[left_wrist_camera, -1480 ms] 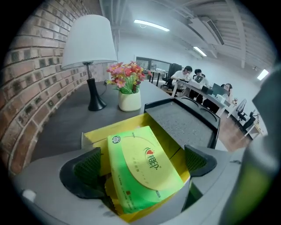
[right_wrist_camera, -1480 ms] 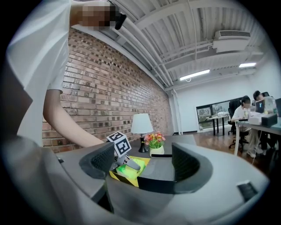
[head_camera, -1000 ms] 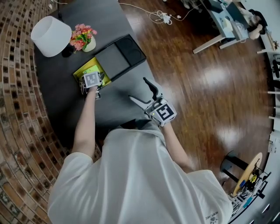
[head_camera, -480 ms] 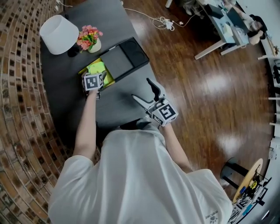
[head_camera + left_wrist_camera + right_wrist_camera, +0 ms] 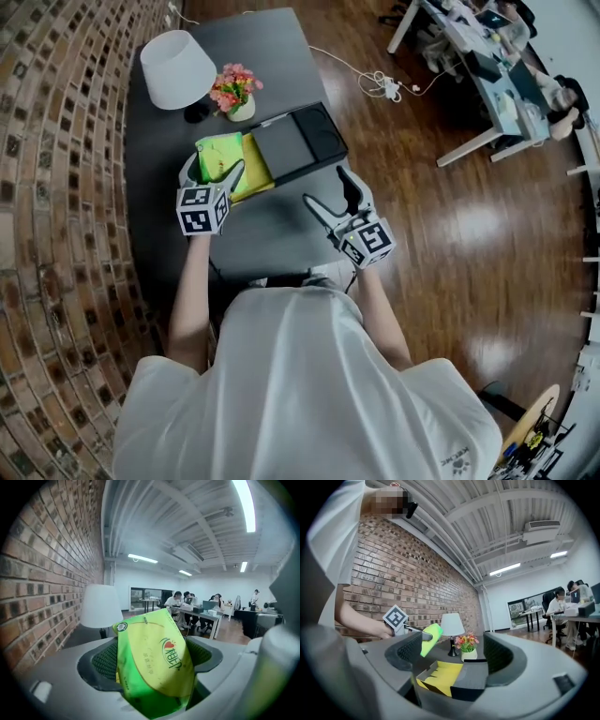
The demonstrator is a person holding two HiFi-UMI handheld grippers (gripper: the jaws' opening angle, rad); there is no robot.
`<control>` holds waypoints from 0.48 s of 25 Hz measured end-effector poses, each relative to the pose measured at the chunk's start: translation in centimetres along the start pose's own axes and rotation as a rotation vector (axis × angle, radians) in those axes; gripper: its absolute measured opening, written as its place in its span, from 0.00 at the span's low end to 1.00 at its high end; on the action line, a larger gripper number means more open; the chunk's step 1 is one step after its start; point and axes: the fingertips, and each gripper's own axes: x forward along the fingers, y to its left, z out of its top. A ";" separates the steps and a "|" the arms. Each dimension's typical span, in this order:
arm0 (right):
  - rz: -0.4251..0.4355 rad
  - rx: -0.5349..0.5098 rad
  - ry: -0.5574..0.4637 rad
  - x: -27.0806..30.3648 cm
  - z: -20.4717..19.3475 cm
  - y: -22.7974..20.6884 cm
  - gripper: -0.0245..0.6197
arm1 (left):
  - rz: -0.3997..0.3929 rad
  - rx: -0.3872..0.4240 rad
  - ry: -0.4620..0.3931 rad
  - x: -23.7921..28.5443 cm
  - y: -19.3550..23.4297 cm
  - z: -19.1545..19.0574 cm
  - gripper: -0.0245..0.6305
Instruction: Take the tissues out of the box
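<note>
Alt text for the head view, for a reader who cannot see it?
The left gripper holds a green tissue pack clear of the open yellow-lined box on a dark table; the right gripper hovers open and empty.

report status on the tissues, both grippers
Left gripper shut on green tissue pack, held above the open box. Right gripper open, empty, over the table. Lamp and flowers behind the box, nothing in the way.
</note>
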 end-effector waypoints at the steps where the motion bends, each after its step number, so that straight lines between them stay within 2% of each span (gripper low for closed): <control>1: 0.006 0.001 -0.010 0.4 0.5 0.1 0.67 | 0.004 -0.006 -0.029 -1.2 0.0 0.7 0.70; 5: 0.048 0.019 -0.057 2.2 2.2 1.4 0.67 | 0.037 -0.028 -0.125 -6.1 0.5 2.5 0.70; 8: 0.078 0.031 -0.086 3.4 3.6 2.9 0.67 | 0.089 -0.003 -0.199 -9.7 0.9 3.6 0.70; 12: 0.082 -0.010 -0.116 4.2 5.8 4.6 0.67 | 0.172 0.020 -0.297 -14.1 1.8 5.0 0.70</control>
